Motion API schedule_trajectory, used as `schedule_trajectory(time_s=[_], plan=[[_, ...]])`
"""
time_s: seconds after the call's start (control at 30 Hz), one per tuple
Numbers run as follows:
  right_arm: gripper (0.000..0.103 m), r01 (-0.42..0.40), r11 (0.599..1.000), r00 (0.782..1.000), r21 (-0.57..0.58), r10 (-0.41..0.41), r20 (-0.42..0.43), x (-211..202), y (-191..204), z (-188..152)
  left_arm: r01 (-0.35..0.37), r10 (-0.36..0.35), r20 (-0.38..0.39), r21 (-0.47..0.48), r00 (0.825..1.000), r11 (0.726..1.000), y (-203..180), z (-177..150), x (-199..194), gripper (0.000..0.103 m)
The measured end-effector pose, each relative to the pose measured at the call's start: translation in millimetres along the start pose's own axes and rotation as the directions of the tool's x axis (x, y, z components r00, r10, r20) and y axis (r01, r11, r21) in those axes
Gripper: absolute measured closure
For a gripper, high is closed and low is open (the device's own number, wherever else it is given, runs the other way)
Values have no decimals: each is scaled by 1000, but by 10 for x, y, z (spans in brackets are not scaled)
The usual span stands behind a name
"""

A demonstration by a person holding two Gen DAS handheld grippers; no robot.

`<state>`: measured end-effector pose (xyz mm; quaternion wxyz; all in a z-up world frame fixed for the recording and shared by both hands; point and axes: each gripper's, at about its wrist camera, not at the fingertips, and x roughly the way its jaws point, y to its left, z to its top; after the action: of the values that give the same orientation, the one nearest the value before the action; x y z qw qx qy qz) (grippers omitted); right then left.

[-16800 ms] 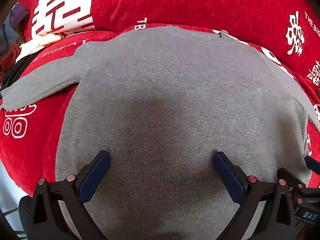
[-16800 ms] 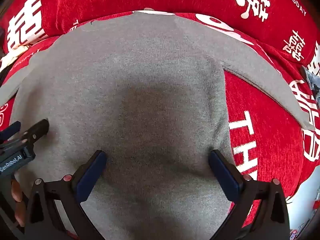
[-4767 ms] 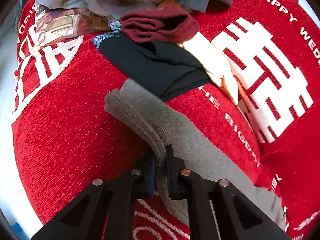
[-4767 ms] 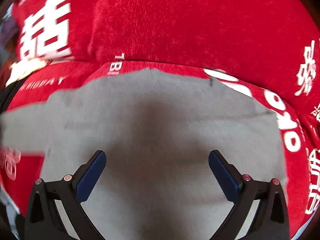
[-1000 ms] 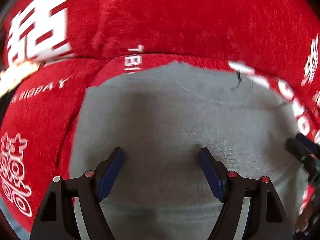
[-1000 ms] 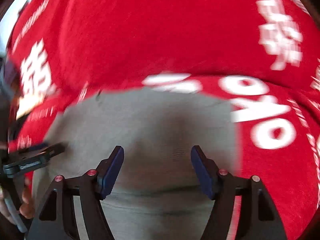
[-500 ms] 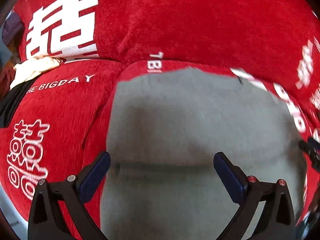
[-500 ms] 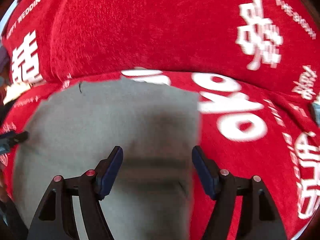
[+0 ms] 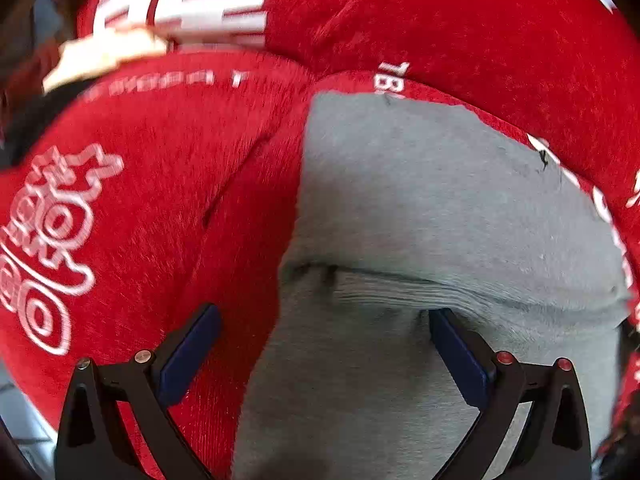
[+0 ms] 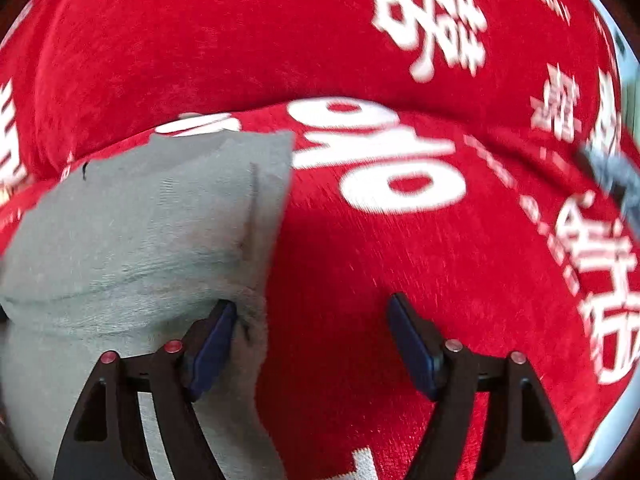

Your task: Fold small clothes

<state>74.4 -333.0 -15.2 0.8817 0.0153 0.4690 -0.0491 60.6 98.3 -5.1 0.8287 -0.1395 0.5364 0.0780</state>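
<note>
A grey knit garment [image 9: 420, 208] lies folded into a narrow rectangle on the red cover, with a crosswise crease near its middle. My left gripper [image 9: 320, 340] is open and astride the garment's left edge, its right finger on the cloth. In the right wrist view the same garment [image 10: 140, 232] fills the left half. My right gripper [image 10: 312, 336] is open and astride the garment's right edge, its left finger [image 10: 216, 340] touching the cloth and its right finger over bare red cover. Neither gripper holds anything.
The red cover [image 10: 400, 240] with white lettering spreads over a cushioned seat and a raised back cushion [image 9: 440, 20]. A pile of other clothes [image 9: 92, 56] shows at the far left in the left wrist view.
Both grippers have moved outward, the left one to the garment's left edge and the right one to its right edge. Both stay open. The garment lies as before.
</note>
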Motion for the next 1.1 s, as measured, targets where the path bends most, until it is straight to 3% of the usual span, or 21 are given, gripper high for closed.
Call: schedule_trajectory(time_s=[0.17,0.27,0.37,0.47,0.57,0.6,0.63,0.73,0.87,0.97,1.03,1.1], plan=[[21,-15,1000,999,-5,15,-28,-79,-75,-49,4,-4,0,22,1000,1000,41,-8,-19,0],[21,-7,1000,1000,-16,7,-12,-356,34,-104,-46,45,6,37,999,998,-11,-70,-209,0],[21,-91,983,995,-161,95,15,-597,490,-212,-8,3,52,97,999,995,-162,-240,-460,0],[21,-170,945,985,-279,168,-29,-554,973,-285,-6,-8,71,188,997,982,-457,-343,-521,0],[20,-150,937,987,-316,123,-101,-298,1194,-384,-8,-5,52,256,999,967,-637,-416,-427,0],[19,-148,942,989,-300,135,-63,-355,1166,-410,-44,39,22,276,999,960,-646,-480,-325,0],[19,-155,943,987,-295,139,-76,-368,1141,-431,-52,50,12,278,999,959,-619,-527,-280,0],[18,-200,926,980,-321,184,-81,-532,985,-675,4,-14,37,248,999,969,-366,-759,-391,0],[18,-210,890,976,-405,217,-30,-911,710,-1318,-18,-15,95,335,995,942,-180,-1235,-622,0],[16,-192,867,979,-460,204,-24,-1084,560,-1694,-12,-11,61,356,998,934,-31,-1499,-659,0],[7,-166,851,986,-499,151,-71,-1078,502,-1938,6,-17,29,348,999,937,67,-1578,-689,0],[7,-155,851,988,-502,128,-89,-1128,451,-2011,-11,5,17,353,1000,936,105,-1607,-766,0]])
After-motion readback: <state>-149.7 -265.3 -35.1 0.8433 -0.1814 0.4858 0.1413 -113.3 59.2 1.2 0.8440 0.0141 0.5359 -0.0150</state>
